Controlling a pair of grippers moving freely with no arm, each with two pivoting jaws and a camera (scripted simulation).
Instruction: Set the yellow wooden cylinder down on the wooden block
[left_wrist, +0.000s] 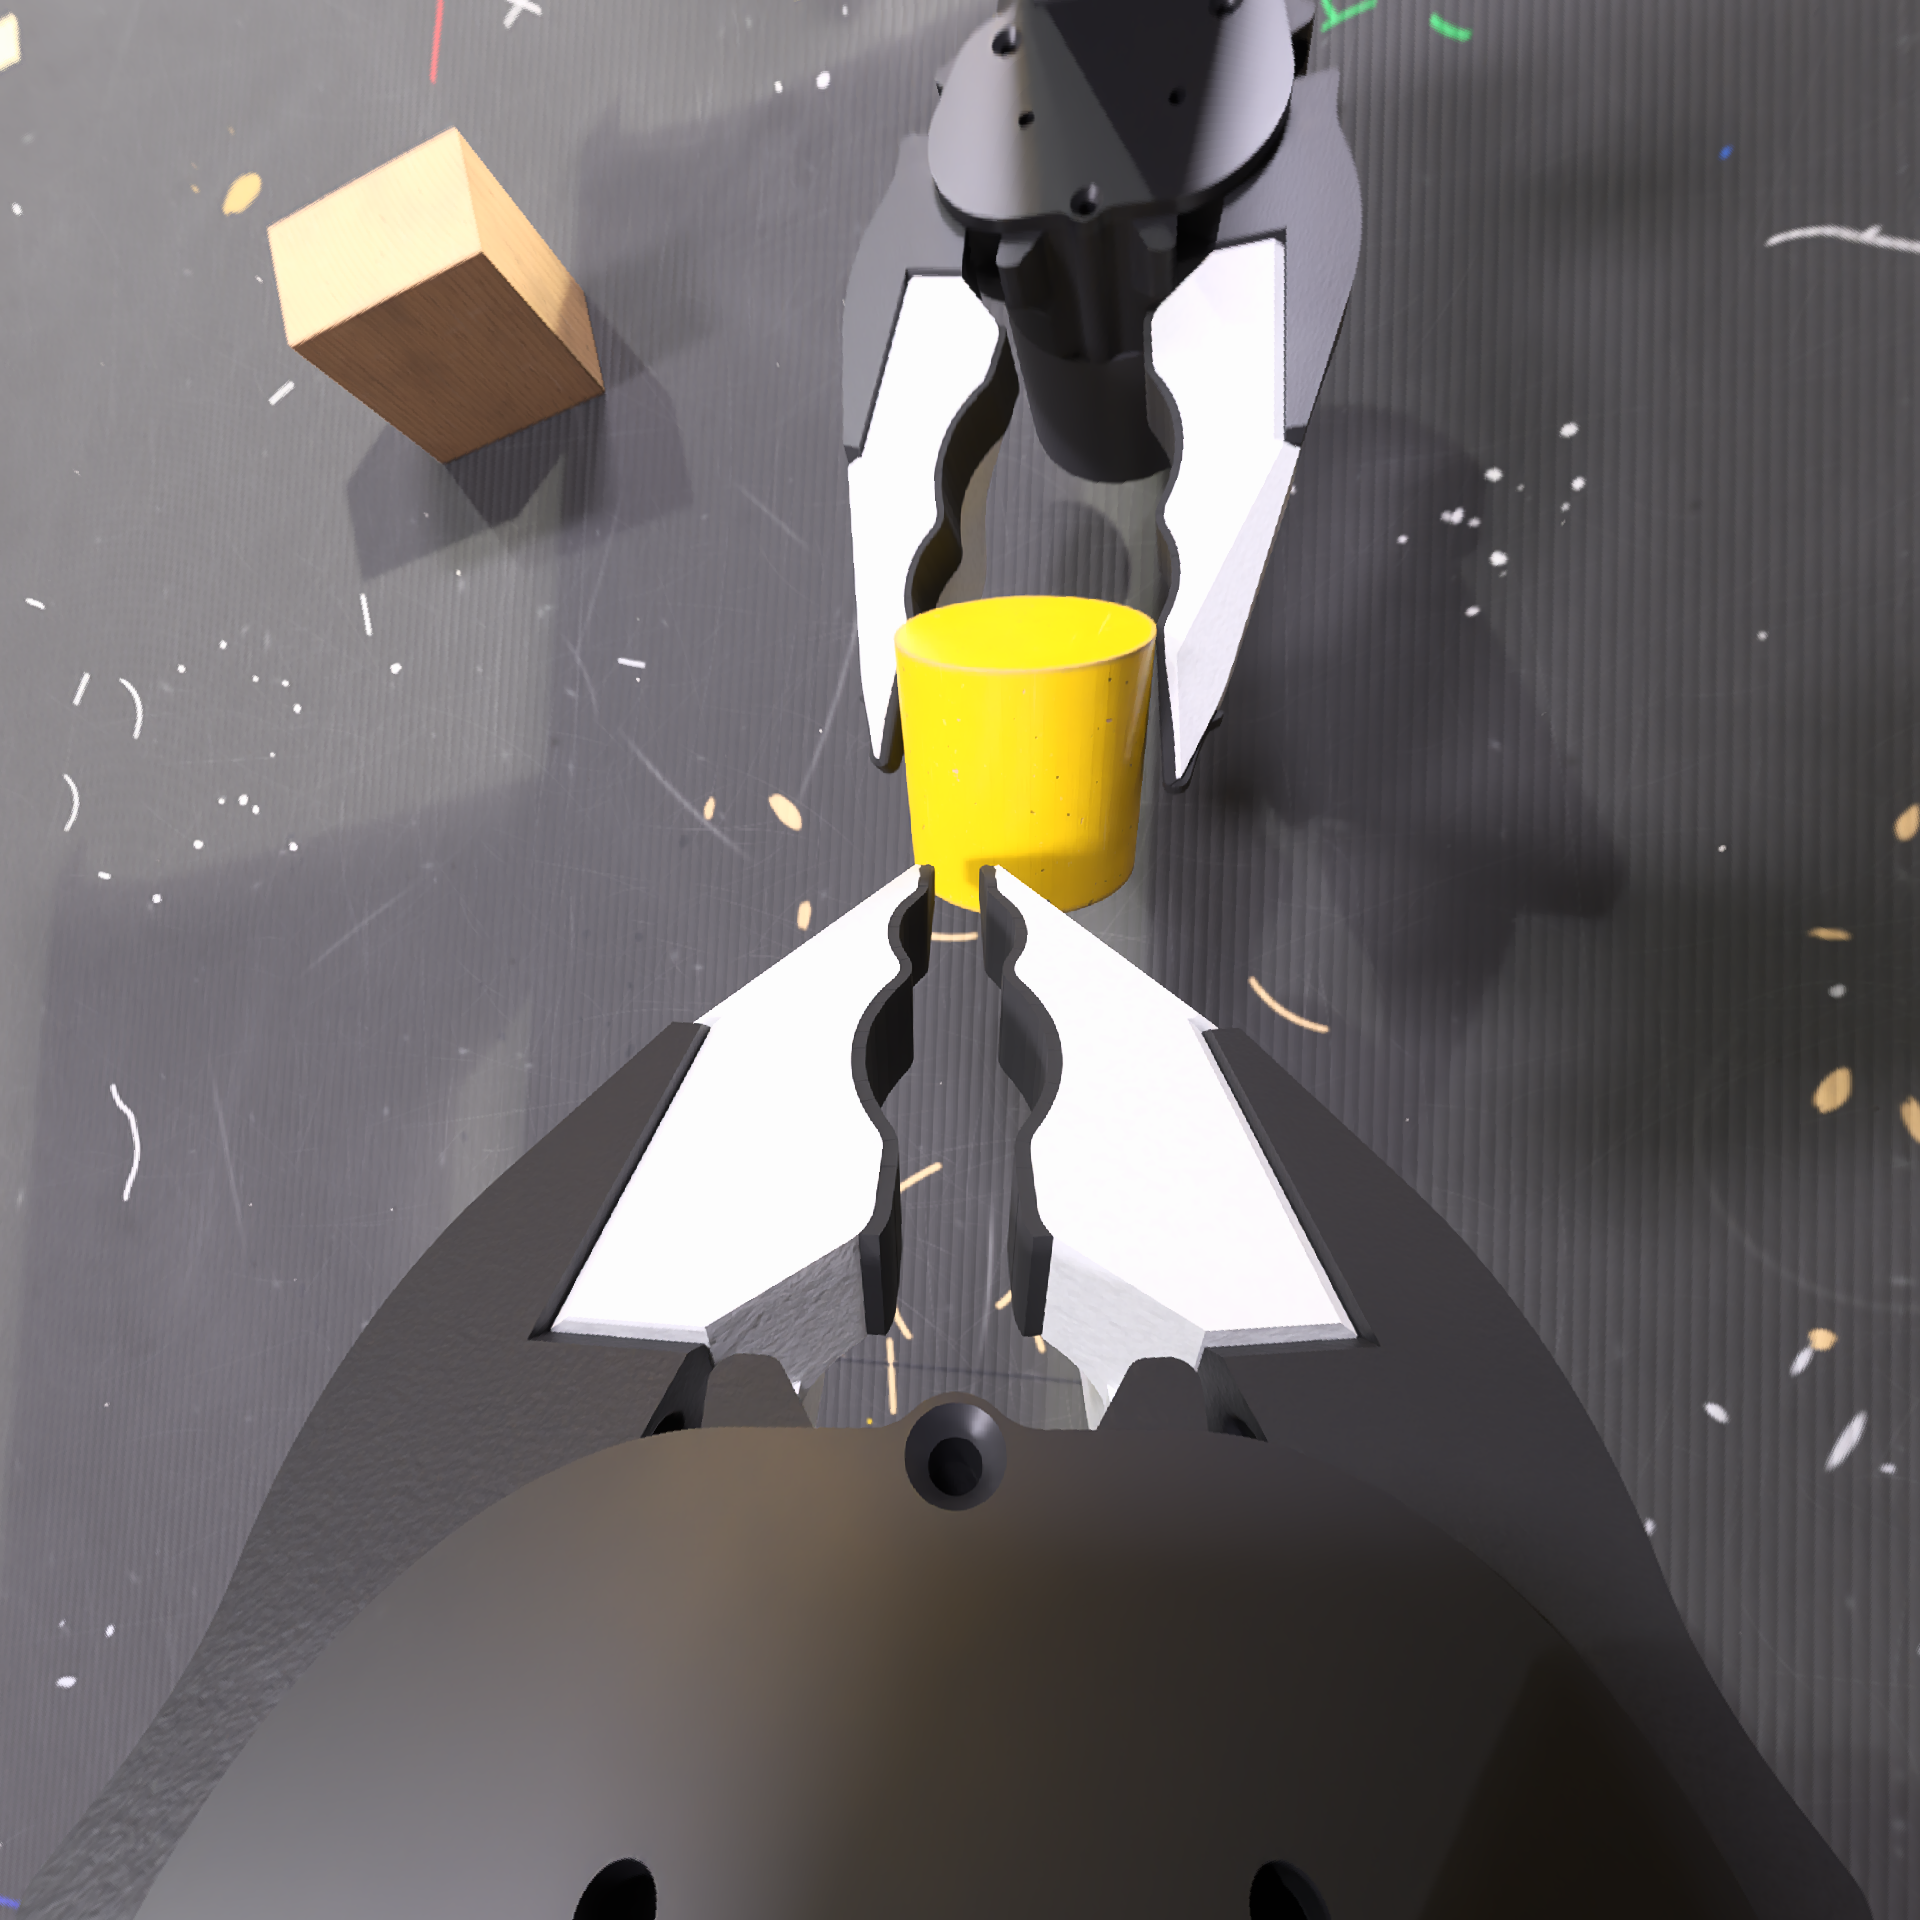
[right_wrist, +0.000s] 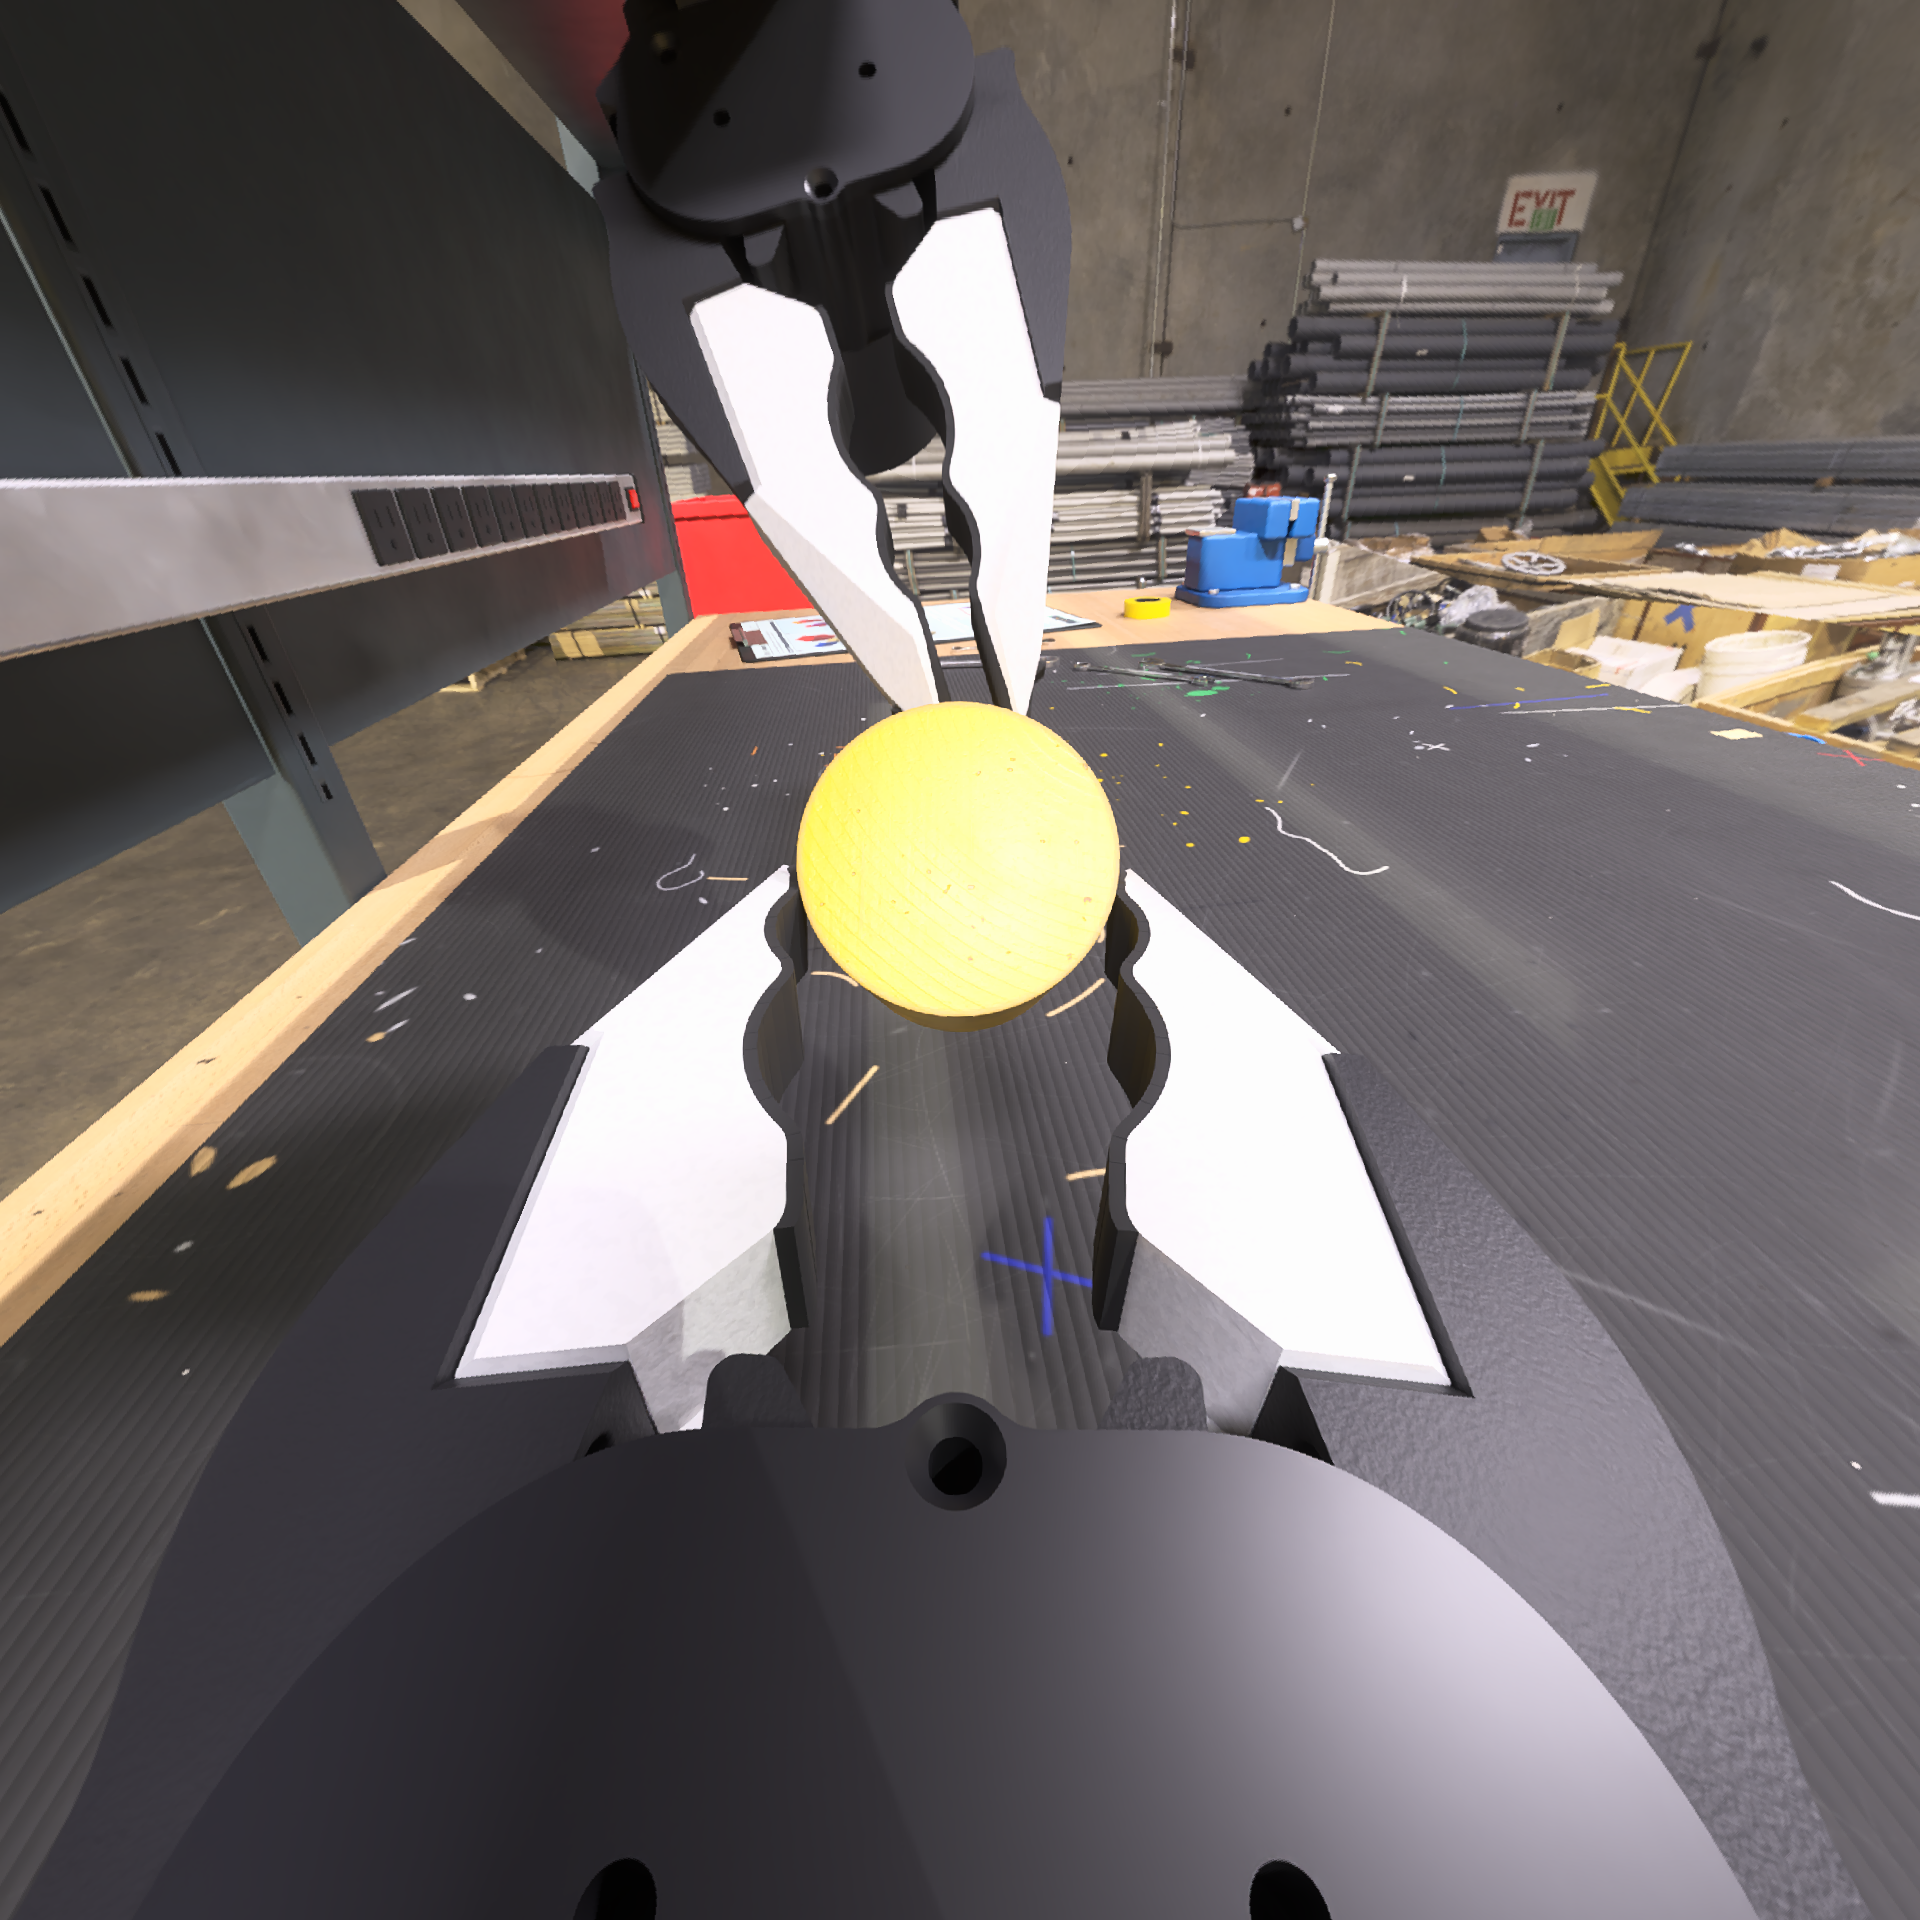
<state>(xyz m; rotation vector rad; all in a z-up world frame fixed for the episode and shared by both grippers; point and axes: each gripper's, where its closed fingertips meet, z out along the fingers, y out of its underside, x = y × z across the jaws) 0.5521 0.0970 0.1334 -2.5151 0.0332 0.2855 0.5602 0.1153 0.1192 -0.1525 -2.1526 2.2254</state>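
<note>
While the right gripper (right_wrist: 956, 904) clasped the yellow wooden cylinder (right_wrist: 956, 857) between its two fingertips, one white finger (right_wrist: 686, 1101) pressed each side & the flat round end faced the cam. In the left wrist view the same cyl (left_wrist: 1027, 748) sat upright betw. the right gripper's (left_wrist: 1029, 774) tips, its lower edge just past the left gripper's tips; whether it touched the mat (left_wrist: 1558, 1039) or hung slightly above, can't tell. The left gripper (left_wrist: 956, 883) had its fingers drawn nearly together w/ only a thin slit betw. them, holding nothing, tips just short of the cyl's near bottom edge. From the right cam, the left gripper (right_wrist: 977, 696) came down from above, tips right at the cyl's far rim. The wooden block (left_wrist: 431, 296) lay on the mat well apart from both sets of fingers, off to the upper left beyond the left gripper's tips, nothing on top of it.
</note>
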